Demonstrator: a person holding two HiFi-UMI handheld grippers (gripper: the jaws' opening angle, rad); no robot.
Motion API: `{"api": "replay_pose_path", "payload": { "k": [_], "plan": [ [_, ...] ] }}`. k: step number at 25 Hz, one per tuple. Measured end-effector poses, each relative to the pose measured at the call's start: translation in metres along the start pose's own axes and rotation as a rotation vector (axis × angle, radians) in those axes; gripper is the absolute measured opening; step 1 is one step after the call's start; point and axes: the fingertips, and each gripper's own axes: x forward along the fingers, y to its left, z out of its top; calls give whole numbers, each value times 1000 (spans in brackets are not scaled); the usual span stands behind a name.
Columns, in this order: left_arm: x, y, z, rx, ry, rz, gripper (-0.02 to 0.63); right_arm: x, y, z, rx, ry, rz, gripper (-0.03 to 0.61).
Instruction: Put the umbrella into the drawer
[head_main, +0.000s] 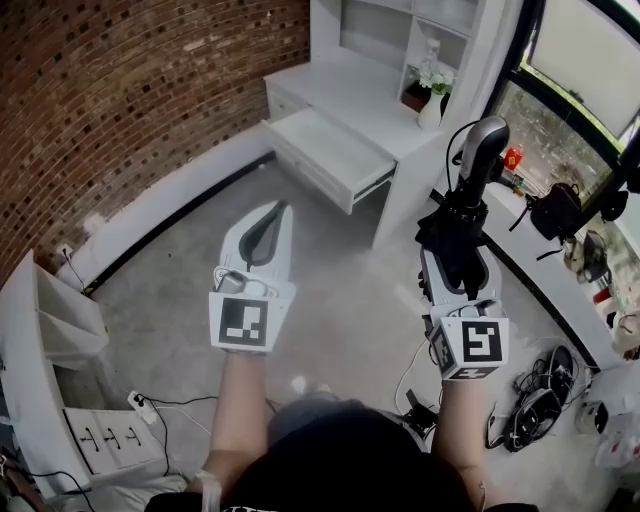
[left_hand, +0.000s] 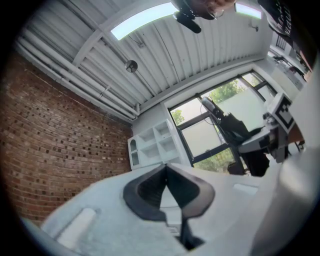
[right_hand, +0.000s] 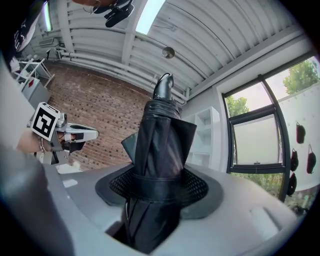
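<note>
The folded black umbrella (head_main: 462, 215) with a grey handle (head_main: 484, 140) stands between the pads of my right gripper (head_main: 458, 262), which is shut on its lower part. In the right gripper view the umbrella (right_hand: 161, 145) rises from the jaws with its strap around it. My left gripper (head_main: 274, 214) is level beside it to the left, shut with nothing held; its pads meet at the tip (left_hand: 165, 169). Ahead, the white drawer (head_main: 325, 155) is pulled out of the desk (head_main: 352, 95). Both grippers hang above the floor, short of the drawer.
A white vase with a plant (head_main: 432, 100) stands on the desk under a shelf unit (head_main: 400, 30). A brick wall (head_main: 120, 90) runs along the left. A small white drawer cabinet (head_main: 105, 435) is at lower left. Cables (head_main: 535, 400) and bags lie at the right by the window.
</note>
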Motion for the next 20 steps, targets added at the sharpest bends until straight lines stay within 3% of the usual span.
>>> {"api": "replay_pose_path", "payload": {
  "k": [15, 20],
  "plan": [
    [54, 65, -54, -21, 41, -5, -3, 100, 11, -21, -8, 55, 16, 252],
    [64, 70, -64, -13, 44, 16, -3, 116, 6, -28, -3, 23, 29, 252]
  ]
}}
